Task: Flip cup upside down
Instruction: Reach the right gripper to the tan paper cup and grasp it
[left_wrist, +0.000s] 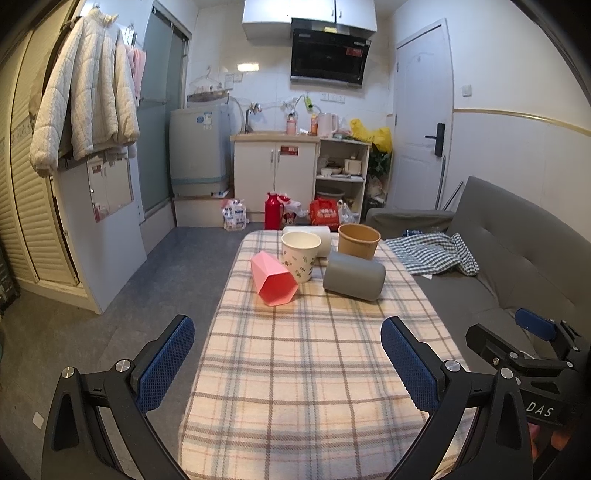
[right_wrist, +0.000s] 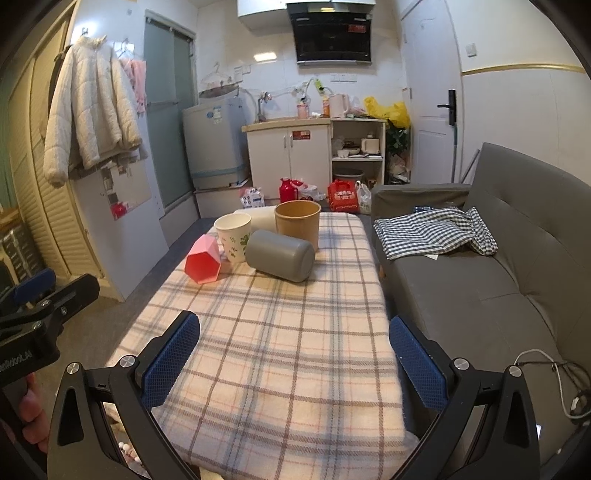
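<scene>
Left gripper (left_wrist: 288, 360) and right gripper (right_wrist: 295, 354): both spread wide, holding nothing, low in frame over the plaid table (left_wrist: 314, 387). Frame centre: grey cup (left_wrist: 354, 276) on its side, pink cup (left_wrist: 274, 278) tipped, floral paper cup (left_wrist: 300, 254) upright; white cup (left_wrist: 325, 236) behind, probably lying down.
</scene>
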